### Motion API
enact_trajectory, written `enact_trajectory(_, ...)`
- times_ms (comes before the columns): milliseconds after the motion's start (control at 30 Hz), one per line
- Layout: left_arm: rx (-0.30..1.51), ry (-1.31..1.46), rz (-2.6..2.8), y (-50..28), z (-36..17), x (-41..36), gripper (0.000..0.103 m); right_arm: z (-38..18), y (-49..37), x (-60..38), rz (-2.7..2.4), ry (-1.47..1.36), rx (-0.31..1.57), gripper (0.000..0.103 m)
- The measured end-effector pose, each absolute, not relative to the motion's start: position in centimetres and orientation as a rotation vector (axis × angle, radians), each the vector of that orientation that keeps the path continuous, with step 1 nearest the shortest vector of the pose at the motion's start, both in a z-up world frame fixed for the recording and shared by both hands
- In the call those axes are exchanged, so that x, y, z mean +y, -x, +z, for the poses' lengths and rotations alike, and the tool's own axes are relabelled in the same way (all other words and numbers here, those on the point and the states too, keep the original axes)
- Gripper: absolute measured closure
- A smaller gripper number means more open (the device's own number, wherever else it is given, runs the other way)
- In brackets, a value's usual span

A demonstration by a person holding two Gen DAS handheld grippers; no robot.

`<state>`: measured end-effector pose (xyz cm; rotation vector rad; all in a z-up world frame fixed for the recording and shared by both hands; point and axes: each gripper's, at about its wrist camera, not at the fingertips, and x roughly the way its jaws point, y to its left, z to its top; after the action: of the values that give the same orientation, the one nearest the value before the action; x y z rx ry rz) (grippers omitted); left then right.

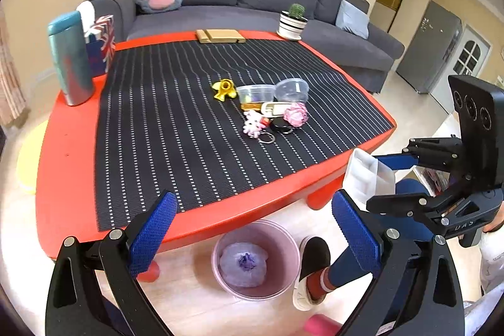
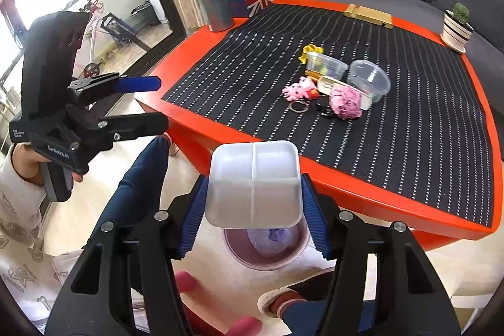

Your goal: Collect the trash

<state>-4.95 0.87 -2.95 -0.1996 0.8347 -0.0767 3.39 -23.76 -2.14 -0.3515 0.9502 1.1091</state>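
Left gripper (image 1: 252,229): blue-padded jaws spread wide, nothing between them, hanging over floor at red table's (image 1: 63,178) near edge.

Pink round plastic trash bin (image 1: 283,282): on floor below table edge, crumpled lilac wad inside.

Right gripper (image 2: 255,210): pads pinching white square 4-compartment plastic tray (image 2: 253,181) by its 2 side walls, tray tipped, directly above bin.

Judgement: step in hand is tray drop. Keep tray centred over bin mouth (foot in slipper just beside rim), then part jaws evenly.

Remaining clutter (image 2: 340,81): mid-mat, containers and keychains.
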Motion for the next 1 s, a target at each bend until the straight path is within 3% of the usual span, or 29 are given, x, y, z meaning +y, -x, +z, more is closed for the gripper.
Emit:
enact_trajectory(167,0.827,0.208,-0.066,5.3,-2.9,1.6,0.008,-2.0,-2.8,-22.8,1.144,0.365,0.948,0.041)
enact_trajectory(200,0.826,0.209,-0.065,5.3,-2.9,1.6,0.008,-2.0,-2.7,-22.6,1.148,0.368,0.946,0.026)
enact_trajectory(267,0.823,0.210,-0.064,5.3,-2.9,1.8,0.008,-1.8,-2.8,-22.5,1.147,0.355,0.937,0.012)
enact_trajectory(1000,0.837,0.191,-0.086,5.0,-2.9,0.8,0.008,-1.7,-4.0,-23.7,1.092,0.316,0.936,0.007)
